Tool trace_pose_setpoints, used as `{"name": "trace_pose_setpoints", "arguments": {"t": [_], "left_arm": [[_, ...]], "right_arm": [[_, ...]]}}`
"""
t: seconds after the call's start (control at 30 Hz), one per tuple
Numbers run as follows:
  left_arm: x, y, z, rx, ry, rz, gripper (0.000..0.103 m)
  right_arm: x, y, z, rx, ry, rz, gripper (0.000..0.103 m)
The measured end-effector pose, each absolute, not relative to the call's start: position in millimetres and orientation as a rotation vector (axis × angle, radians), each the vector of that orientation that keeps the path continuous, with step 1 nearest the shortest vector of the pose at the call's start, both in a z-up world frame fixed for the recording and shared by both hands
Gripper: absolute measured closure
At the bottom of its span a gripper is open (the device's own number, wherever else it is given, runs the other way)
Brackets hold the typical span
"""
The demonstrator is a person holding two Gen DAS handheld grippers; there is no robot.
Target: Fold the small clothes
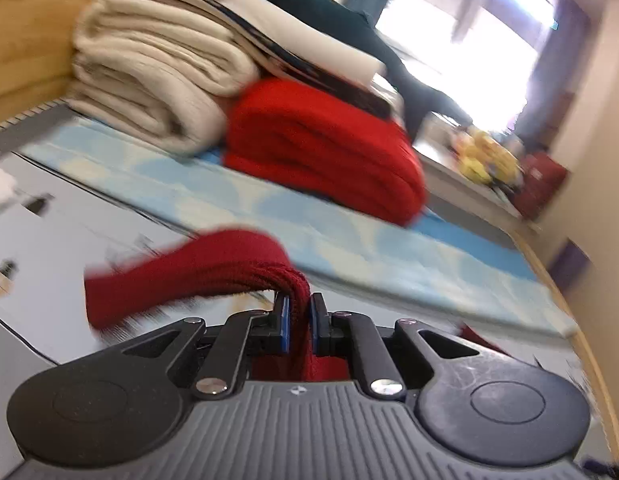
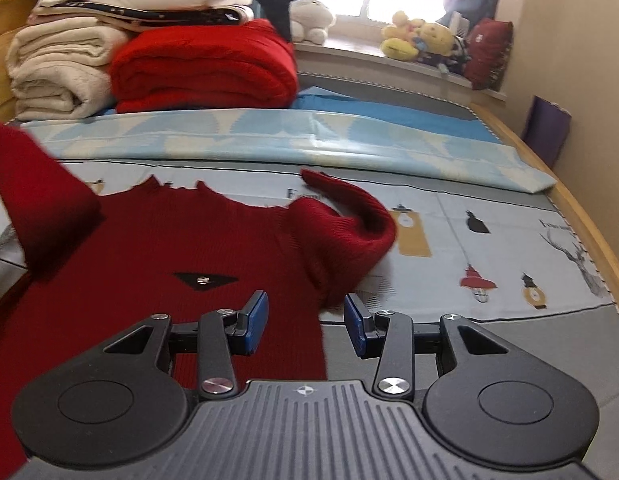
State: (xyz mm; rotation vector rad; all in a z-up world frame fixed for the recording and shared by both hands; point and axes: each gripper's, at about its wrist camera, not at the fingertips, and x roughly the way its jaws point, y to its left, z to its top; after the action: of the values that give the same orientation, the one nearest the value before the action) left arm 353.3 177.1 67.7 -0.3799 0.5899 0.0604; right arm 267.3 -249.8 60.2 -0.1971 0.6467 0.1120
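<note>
A small dark red knit sweater (image 2: 169, 256) lies flat on the printed bed sheet (image 2: 489, 216), with a small dark patch on its chest. Its right sleeve (image 2: 349, 220) is bunched and curled beside the body. Its left sleeve (image 2: 37, 200) is lifted at the left edge of the right wrist view. My left gripper (image 1: 298, 316) is shut on that sleeve (image 1: 197, 268), which hangs blurred to the left in the air. My right gripper (image 2: 306, 320) is open and empty, low over the sweater's right edge near the bunched sleeve.
A stack of folded cream blankets (image 2: 57, 68), a bright red blanket (image 2: 205, 68) and other linens sits at the far end. A light blue folded cover (image 2: 309, 136) crosses the bed. Plush toys (image 2: 421, 40) line the windowsill. A wooden bed rail (image 2: 589, 224) runs along the right.
</note>
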Motion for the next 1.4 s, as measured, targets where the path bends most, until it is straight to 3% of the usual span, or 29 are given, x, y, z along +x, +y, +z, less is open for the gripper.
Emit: {"name": "trace_pose_setpoints", "arguments": {"t": [0.27, 0.43, 0.6, 0.77, 1.03, 1.17, 1.4], "left_arm": [[372.6, 67.2, 0.7, -0.203, 0.854, -0.245, 0.09], [382.0, 80.0, 16.4, -0.214, 0.768, -0.286, 0.068], [400.3, 130.7, 18.1, -0.328, 0.776, -0.164, 0.068], [409.1, 169.8, 2.6, -0.347, 0.901, 0.035, 0.068], [409.2, 188.1, -13.9, -0.361, 0.983, 0.087, 0.068], [408.7, 184.6, -15.5, -0.352, 0.992, 0.088, 0.068], [412.4, 187.7, -19.3, -0.344, 1.008, 0.096, 0.068]], "right_arm": [[261.1, -242.5, 58.6, -0.226, 0.648, 0.12, 0.059], [261.7, -248.2, 56.0, -0.246, 0.658, 0.092, 0.059], [267.5, -241.9, 49.5, -0.262, 0.68, 0.091, 0.059], [274.0, -208.8, 45.6, -0.33, 0.645, 0.162, 0.059], [285.2, -117.0, 12.8, -0.598, 0.557, 0.406, 0.06], [293.6, -79.2, -28.1, -0.802, 0.562, 0.465, 0.049], [297.4, -40.1, -75.5, -1.029, 0.532, 0.563, 0.041]]}}
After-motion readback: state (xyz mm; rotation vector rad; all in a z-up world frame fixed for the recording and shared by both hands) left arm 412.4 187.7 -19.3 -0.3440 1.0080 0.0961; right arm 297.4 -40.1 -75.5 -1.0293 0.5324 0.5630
